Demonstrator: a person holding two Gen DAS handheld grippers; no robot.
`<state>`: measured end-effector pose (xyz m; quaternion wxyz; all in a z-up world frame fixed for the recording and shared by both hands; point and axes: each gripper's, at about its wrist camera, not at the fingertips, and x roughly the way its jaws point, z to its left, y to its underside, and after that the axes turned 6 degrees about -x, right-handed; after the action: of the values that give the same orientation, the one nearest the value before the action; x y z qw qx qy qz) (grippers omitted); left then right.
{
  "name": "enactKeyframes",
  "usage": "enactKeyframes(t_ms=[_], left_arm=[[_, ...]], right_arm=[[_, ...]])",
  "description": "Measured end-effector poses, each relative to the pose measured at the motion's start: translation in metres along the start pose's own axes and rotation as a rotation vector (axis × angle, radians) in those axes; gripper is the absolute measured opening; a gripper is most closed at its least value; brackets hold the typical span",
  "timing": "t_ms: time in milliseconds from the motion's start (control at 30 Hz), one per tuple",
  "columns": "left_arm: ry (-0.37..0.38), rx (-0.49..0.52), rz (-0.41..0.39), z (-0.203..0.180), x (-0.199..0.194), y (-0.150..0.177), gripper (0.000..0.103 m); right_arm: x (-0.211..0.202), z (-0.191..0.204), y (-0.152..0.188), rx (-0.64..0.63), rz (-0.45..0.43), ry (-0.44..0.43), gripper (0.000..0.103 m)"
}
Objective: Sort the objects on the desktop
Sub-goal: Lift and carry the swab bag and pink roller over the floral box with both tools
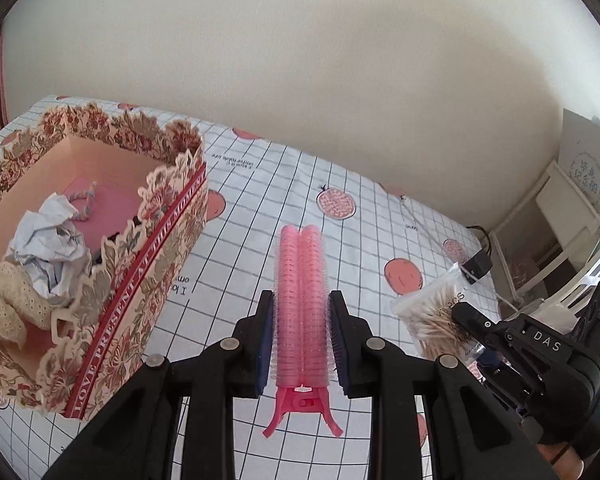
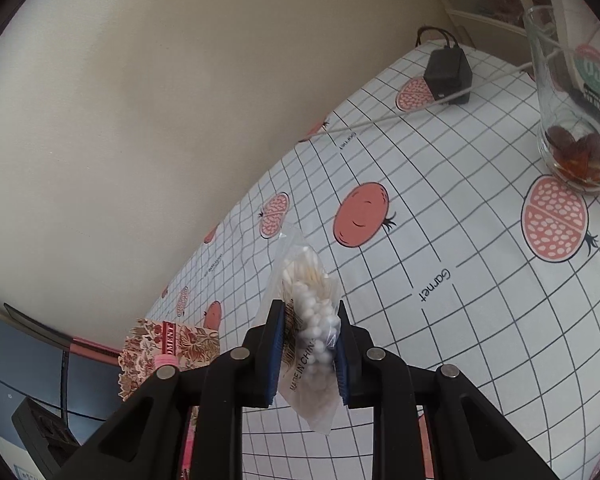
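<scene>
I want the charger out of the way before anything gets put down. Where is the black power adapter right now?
In the right wrist view the black power adapter sits on the tablecloth at its far edge by the wall, left of the drinking glass, with a pale cable running past it.

I can't see the bottom of the glass cup (image 2: 572, 112); the picture's edge cuts its right side. My gripper hides most of the flowery box (image 2: 168, 350). The sign's (image 1: 590, 174) writing is too blurry.

A home room. The bench (image 2: 480, 240) wears a pomegranate-print cloth, bearing a floral gift box (image 1: 140, 280) and a drinking glass (image 2: 572, 112). A plain cream wall (image 1: 320, 60) stands behind.
</scene>
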<state>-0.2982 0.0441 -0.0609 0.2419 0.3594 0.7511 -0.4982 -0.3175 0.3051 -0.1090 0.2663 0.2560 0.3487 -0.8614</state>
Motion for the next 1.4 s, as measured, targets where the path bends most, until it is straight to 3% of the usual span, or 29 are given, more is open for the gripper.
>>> enactKeyframes(t_ms=[300, 633, 967, 1400], left_arm=[[0.076, 0.013, -0.166, -0.011, -0.066, -0.030, 0.027], [0.058, -0.039, -0.248, 0.012, -0.104, -0.048, 0.027], [0.023, -0.137, -0.305, 0.052, -0.125, -0.055, 0.027], [-0.035, -0.255, -0.296, 0.108, -0.122, -0.057, 0.027]], right_arm=[[-0.058, 0.063, -0.019, -0.138, -0.174, -0.074, 0.024], [-0.086, 0.112, -0.015, -0.242, -0.255, -0.132, 0.024], [-0.068, 0.148, 0.010, -0.318, -0.206, -0.167, 0.024], [-0.022, 0.196, 0.059, -0.429, -0.080, -0.197, 0.024]])
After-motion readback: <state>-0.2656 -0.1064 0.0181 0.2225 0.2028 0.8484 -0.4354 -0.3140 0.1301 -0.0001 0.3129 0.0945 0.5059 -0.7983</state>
